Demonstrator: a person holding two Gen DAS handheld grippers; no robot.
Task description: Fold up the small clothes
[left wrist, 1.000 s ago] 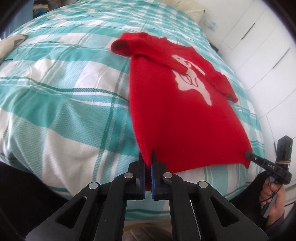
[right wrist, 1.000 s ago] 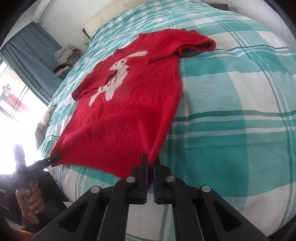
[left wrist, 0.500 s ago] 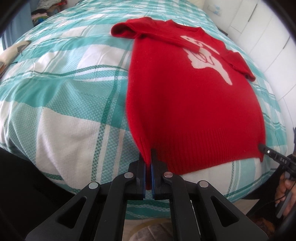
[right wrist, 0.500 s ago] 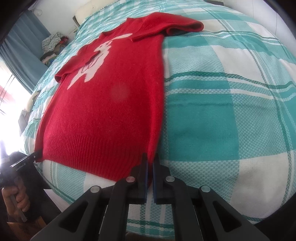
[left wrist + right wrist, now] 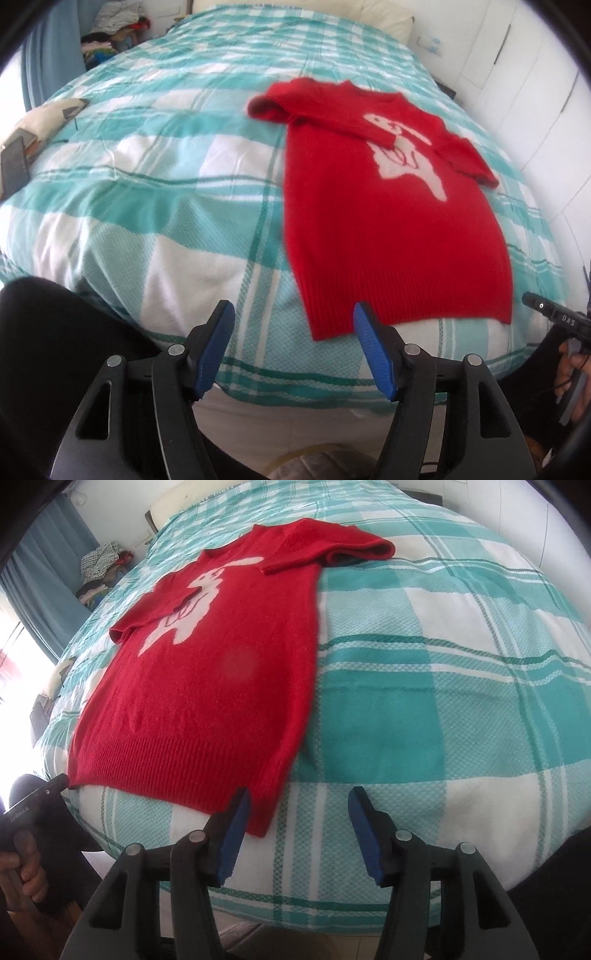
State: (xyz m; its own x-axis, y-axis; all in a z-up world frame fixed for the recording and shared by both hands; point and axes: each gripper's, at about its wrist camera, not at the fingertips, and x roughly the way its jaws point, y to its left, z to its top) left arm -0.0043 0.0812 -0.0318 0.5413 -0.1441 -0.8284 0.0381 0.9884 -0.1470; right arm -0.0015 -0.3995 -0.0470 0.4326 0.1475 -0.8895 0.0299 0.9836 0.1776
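We have the sweater (image 5: 388, 236) laid flat, front up, on the checked bed (image 5: 147, 184), its ribbed hem (image 5: 173, 771) toward the bed's near edge and the collar toward the far end. This position puts the hem within reach of both tools and keeps the body smooth enough, in our judgement, to take a clean crease.

The left gripper (image 5: 293, 347) has its jaws wide apart and grips nothing. Its right pad (image 5: 373, 358) sits just in front of the sweater's near-left hem corner. The right gripper (image 5: 295, 834) is likewise spread and empty, with its left pad (image 5: 232, 838) just in front of the near-right hem corner. We hold one tool at each corner because the hem is the natural line to lift for a lengthwise fold.

Both short sleeves lie turned in over the chest, partly covering the white animal figure (image 5: 192, 602). We judge that this narrows the garment to a plain rectangle. The hem-to-collar fold is not yet done.

A heap of clothes (image 5: 99, 572) lies beyond the bed, well apart from the work.
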